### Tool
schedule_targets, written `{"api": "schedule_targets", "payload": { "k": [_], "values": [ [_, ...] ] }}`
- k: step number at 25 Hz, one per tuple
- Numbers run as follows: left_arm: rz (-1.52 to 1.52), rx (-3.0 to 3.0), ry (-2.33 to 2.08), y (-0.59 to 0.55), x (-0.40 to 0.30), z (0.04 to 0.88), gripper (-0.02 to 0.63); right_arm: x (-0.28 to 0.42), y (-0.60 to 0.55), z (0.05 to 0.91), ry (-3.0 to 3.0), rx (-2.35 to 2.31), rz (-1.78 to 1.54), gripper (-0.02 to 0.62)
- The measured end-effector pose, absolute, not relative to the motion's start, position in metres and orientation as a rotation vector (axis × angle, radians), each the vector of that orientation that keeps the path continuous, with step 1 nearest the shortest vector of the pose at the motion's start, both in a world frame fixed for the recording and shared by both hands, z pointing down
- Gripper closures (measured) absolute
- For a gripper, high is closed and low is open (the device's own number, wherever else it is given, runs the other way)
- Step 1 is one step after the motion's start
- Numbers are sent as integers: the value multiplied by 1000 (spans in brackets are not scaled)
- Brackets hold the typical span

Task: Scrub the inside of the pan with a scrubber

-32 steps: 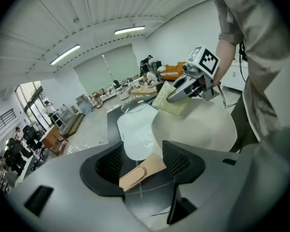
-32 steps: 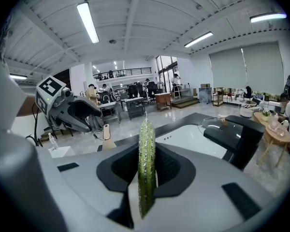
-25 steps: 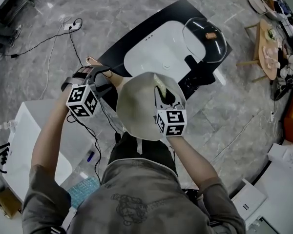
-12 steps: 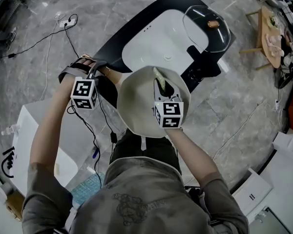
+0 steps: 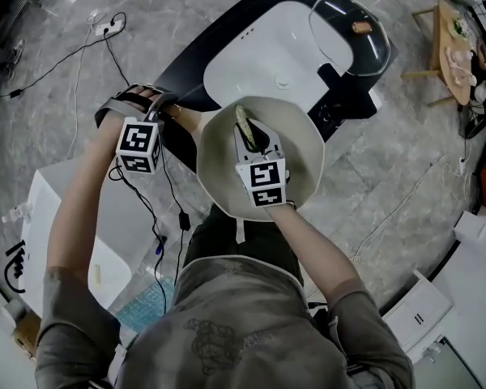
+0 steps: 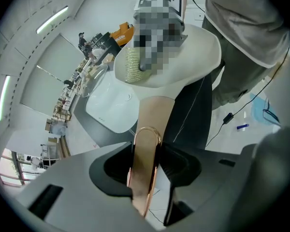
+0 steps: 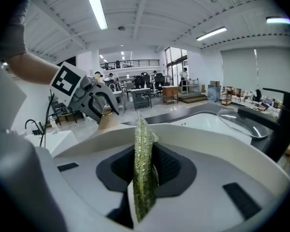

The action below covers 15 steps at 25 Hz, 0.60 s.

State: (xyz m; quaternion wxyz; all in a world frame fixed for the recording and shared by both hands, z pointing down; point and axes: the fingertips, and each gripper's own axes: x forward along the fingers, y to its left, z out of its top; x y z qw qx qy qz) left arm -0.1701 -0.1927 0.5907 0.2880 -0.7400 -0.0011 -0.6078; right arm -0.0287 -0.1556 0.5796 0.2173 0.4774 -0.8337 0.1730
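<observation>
**While the Pan Hangs at the Desk's Near Edge**

As the left tool [image 6: 146, 166] clamps the handle [image 6: 152, 115], its jaws having just been closing, the pan [image 5: 304, 148] is carried in the air over the near edge of the black desk [image 5: 186, 79], in front of a white, rounded basin [image 5: 251, 55]. The pan is round and cream-coloured, with a smooth, matt inner wall. Its flat, tan handle ends in a copper-coloured loop [image 6: 147, 134], which sits between the jaws. The right tool [image 5: 255, 136] reaches into the bowl, jaws narrow and pinching a thin, flat scrubber [image 7: 142, 144] of glittery yellow-green mesh, set on edge with its tip near the inner wall. A domed glass lid [image 5: 352, 35] lies at the basin's right side.
</observation>
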Motion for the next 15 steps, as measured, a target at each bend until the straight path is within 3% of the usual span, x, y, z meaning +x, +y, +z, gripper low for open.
{"api": "schedule_targets", "payload": {
  "k": [9, 15],
  "values": [
    [-1649, -2004, 1, -184, -176, 597, 436, -89, -109, 595, -2420, 788, 548, 511],
    [-1670, -2001, 9, -183, -178, 598, 436, -102, -65, 592, -2428, 390, 793, 511]
  ]
}}
